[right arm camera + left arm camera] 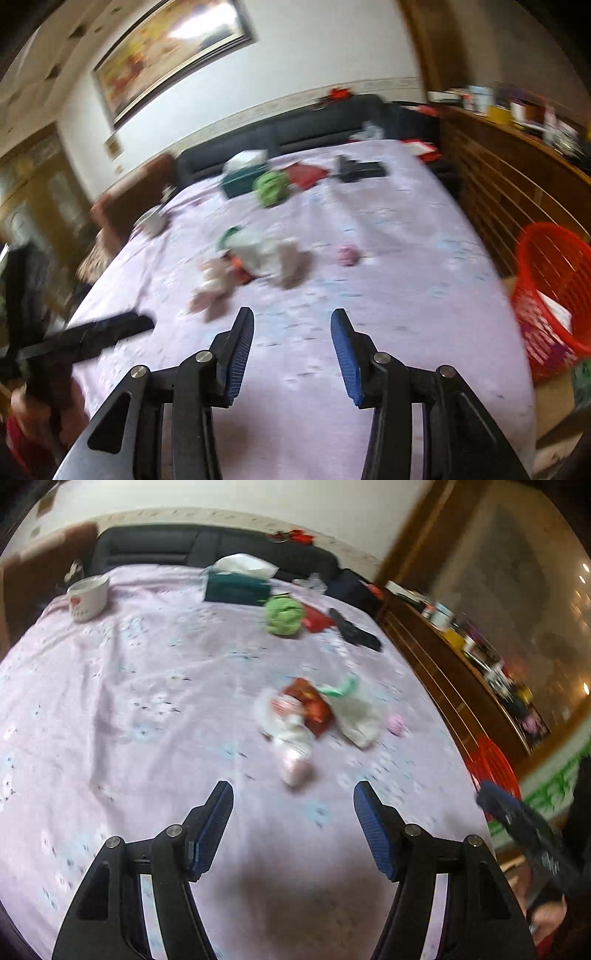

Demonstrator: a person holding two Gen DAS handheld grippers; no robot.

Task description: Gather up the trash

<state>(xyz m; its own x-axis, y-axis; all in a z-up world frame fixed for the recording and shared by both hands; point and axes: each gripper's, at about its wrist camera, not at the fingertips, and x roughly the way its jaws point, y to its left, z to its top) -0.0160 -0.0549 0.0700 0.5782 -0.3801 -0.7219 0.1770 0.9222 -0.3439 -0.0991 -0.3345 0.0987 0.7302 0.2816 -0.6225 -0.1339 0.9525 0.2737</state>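
Trash lies in a loose heap near the middle of a pale lilac printed bedsheet — crumpled white tissue, a red foil wrapper and a green-edged scrap, all blurred. A small pink ball-like scrap sits just beside the heap, apart from it.

Left gripper hovers over the sheet on the near side of the heap, its blue-padded jaws standing wide with nothing between them; the heap is ahead and slightly right of its line. Right gripper also hangs short of the heap, jaws parted at a moderate gap and empty; from it the heap lies ahead and to the left, the pink scrap ahead and slightly right.

Red plastic lattice basket stands off the bed's right edge, against a slatted wooden cabinet, with paper already inside.

Further back, well apart from the heap — a white mug, a dark green tissue box, a green crumpled lump and a black flat object. Bare sheet lies open between grippers and heap.
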